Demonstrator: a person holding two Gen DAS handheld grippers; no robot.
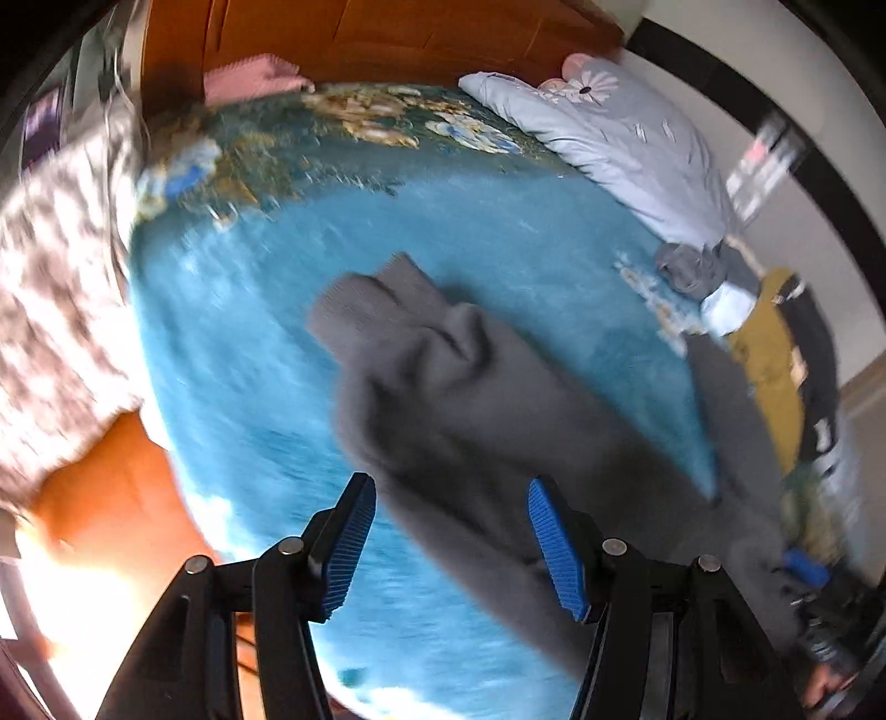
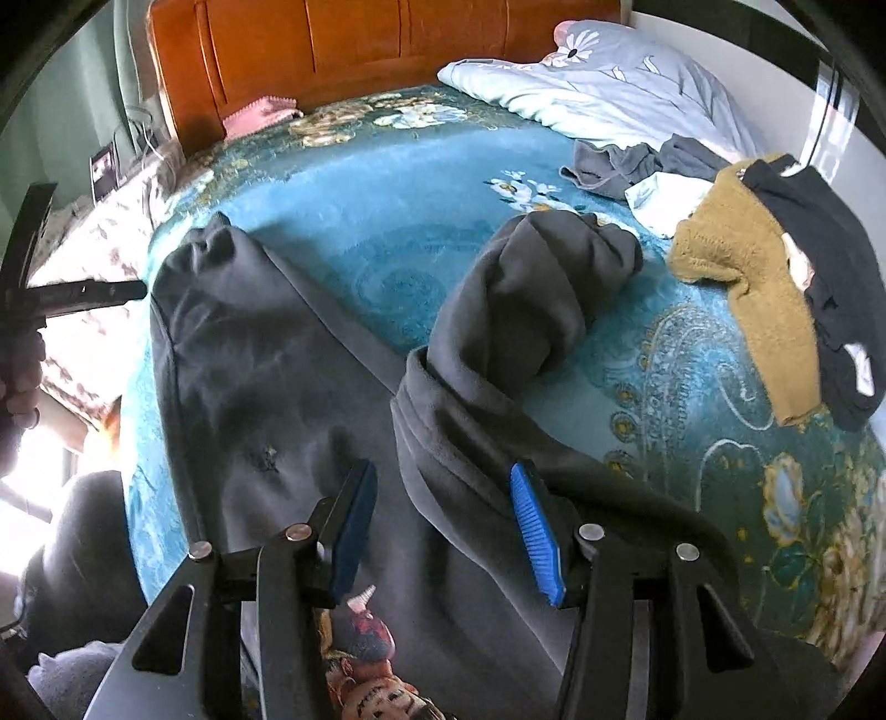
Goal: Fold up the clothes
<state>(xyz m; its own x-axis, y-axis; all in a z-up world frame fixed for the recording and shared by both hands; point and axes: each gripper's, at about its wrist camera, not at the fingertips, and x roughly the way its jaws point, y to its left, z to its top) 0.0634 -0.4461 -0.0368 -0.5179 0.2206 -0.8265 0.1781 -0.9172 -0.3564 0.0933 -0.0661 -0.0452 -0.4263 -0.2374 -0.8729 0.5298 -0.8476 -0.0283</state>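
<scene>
A dark grey garment (image 2: 266, 387) lies spread on the teal flowered blanket (image 2: 387, 232). One limb runs to a cuff at the upper left and the other bends up to the right (image 2: 531, 299). My right gripper (image 2: 443, 476) hangs low over the garment's middle, its blue pads apart and a raised fold of grey cloth between them; I see no pad pressing. In the blurred left wrist view, my left gripper (image 1: 449, 487) stands open just above one grey limb (image 1: 443, 387), whose cuff points away. A colourful print (image 2: 360, 631) shows under the right gripper.
A heap of clothes lies at the right: a mustard knit (image 2: 736, 266), a black piece (image 2: 819, 260), and grey and white ones (image 2: 626, 160). A pale blue quilt (image 2: 609, 83) and a pink cloth (image 2: 260, 116) lie by the wooden headboard (image 2: 360, 50). Patterned bedding (image 1: 55, 277) hangs at the left.
</scene>
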